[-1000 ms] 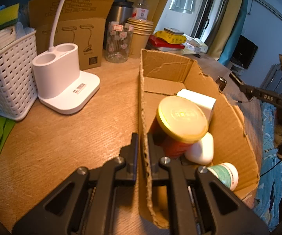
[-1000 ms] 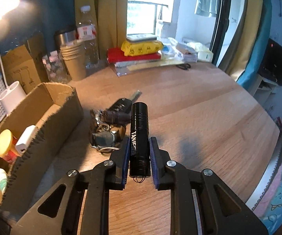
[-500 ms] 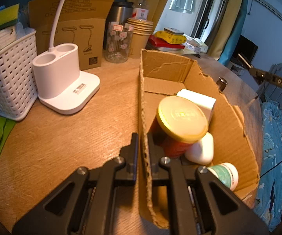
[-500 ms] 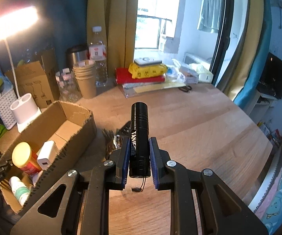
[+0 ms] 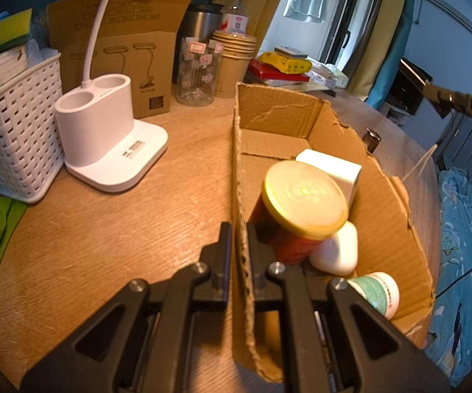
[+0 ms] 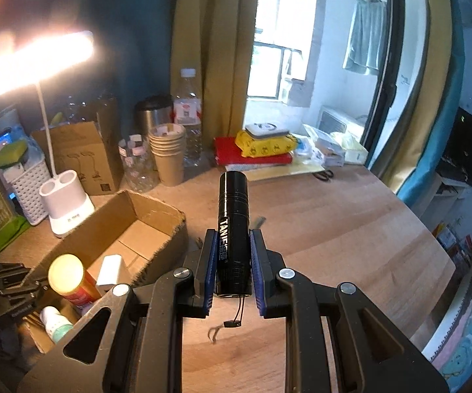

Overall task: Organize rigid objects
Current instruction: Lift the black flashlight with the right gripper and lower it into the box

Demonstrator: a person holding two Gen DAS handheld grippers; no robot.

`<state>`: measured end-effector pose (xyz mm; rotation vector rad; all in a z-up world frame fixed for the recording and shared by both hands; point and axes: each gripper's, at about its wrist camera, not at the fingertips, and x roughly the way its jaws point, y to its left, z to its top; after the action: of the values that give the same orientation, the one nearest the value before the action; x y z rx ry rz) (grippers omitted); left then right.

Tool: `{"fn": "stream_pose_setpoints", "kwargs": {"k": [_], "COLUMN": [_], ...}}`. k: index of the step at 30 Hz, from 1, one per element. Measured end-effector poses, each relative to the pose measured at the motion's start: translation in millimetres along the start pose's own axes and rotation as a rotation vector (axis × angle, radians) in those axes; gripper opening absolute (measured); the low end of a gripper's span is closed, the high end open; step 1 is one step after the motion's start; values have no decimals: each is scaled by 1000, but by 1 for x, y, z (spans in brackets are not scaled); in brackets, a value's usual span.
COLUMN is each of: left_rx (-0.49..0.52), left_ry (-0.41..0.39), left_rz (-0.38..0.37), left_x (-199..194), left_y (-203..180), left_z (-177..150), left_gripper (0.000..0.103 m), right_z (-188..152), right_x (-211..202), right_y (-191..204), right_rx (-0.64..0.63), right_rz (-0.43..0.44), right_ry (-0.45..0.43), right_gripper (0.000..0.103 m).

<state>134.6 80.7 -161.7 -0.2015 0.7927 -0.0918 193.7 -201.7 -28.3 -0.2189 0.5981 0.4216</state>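
Flashlight (image 6: 232, 226) clamped in the right gripper (image 6: 232, 263) jaws, raised above the desk (image 6: 350, 229); left gripper (image 5: 237, 245) jaws pinch the box (image 5: 383, 203) wall. Can, charger and bottle already boxed; flashlight remains.

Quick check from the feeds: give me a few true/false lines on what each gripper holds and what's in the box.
1. The right gripper holds a black flashlight. True.
2. The left gripper is open and free. False: it is shut on the box wall.
3. The flashlight lies in the box. False: it is held above the table.
4. A yellow-lidded jar stands in the box. True.
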Motion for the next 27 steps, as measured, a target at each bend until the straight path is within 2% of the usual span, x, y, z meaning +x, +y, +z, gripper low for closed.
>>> {"fn": "stream_pose_setpoints", "kwargs": {"k": [18, 27], "left_rx": [0, 1], "left_ry": [0, 0], "left_rz": [0, 0], "left_x": [0, 0], "left_y": [0, 0], "left_z": [0, 0], "left_gripper": [9, 9], "right_z": [47, 53], "right_x": [-10, 3], "right_y": [60, 79], "right_rx": [-105, -143], "right_rz": [121, 158], "right_ry": [-93, -83], "right_gripper": [21, 21]}}
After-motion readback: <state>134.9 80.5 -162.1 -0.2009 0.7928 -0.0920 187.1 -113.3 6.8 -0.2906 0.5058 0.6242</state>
